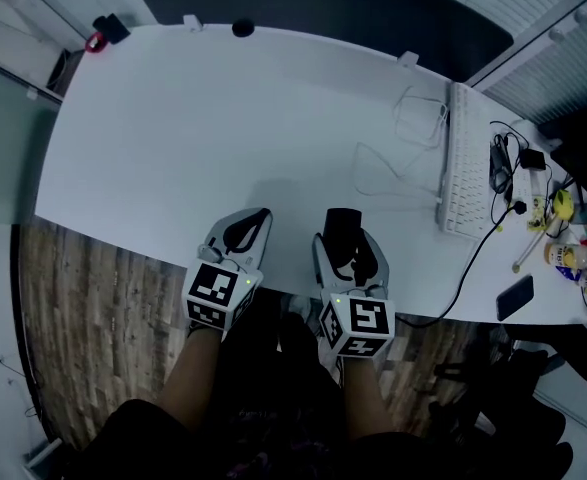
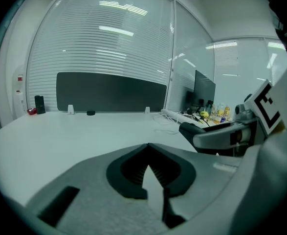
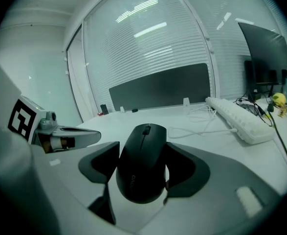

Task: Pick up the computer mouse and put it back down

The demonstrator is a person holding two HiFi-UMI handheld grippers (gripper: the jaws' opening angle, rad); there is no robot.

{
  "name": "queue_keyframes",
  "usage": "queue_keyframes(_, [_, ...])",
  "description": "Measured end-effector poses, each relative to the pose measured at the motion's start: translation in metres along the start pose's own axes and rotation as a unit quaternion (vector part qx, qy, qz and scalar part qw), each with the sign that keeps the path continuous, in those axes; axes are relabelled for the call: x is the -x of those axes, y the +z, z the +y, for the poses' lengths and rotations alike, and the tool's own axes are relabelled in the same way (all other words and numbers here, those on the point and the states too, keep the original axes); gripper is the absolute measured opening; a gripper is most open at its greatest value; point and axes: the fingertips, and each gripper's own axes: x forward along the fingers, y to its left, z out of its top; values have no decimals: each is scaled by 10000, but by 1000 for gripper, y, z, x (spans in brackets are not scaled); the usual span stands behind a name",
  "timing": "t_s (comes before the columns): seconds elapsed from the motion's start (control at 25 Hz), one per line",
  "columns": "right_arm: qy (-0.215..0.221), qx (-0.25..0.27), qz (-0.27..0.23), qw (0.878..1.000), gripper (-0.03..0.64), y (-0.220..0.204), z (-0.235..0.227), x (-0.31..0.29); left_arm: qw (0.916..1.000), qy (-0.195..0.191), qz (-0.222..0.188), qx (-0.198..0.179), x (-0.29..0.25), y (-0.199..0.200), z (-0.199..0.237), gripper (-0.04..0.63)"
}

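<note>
- Nearest to us, our two forearms reach forward over the wood-patterned floor [image 1: 83,298], each ending in a gripper topped by its marker cube.
- Our left gripper [image 1: 248,230] sits over the near edge of the white desk [image 1: 173,118]. In the left gripper view [image 2: 148,148] its dark pads meet at the tips with nothing between them.
- Our right gripper [image 1: 350,253] is just beside it, also at the near edge. Its jaws are closed on the sides of the black mouse [image 3: 142,163], which points away from us with its scroll wheel on top.
- From the head view the mouse [image 1: 341,226] is over the desk's near edge, between the jaws. We cannot tell whether its underside touches the surface.
- Beyond the right gripper a thin white cable [image 1: 393,158] lies in loose loops on the desk.
- To the right of the cable a white keyboard [image 1: 463,168] lies lengthwise, running away from us.
- Further right, by the desk's edge, we see a dark phone [image 1: 514,297] lying flat, and past it a clutter of black wires and small bottles.
- At the far edge a small round black object [image 1: 243,28] rests near a dark panel [image 3: 163,89] that stands along that edge.
- A dark monitor [image 3: 265,53] stands at the far right, with slatted blinds behind the panel.
</note>
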Motion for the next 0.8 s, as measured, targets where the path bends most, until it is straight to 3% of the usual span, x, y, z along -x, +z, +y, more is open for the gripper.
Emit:
queue_keyframes(0.52, [15,238,-1094,9937,307,85,3,52,9964,135,-764,-338,35,76,-18,2])
queue_keyframes(0.8, [69,396,-1564,9869,307,121,10,84,9912,129,-1120,-700,58,111,-37,2])
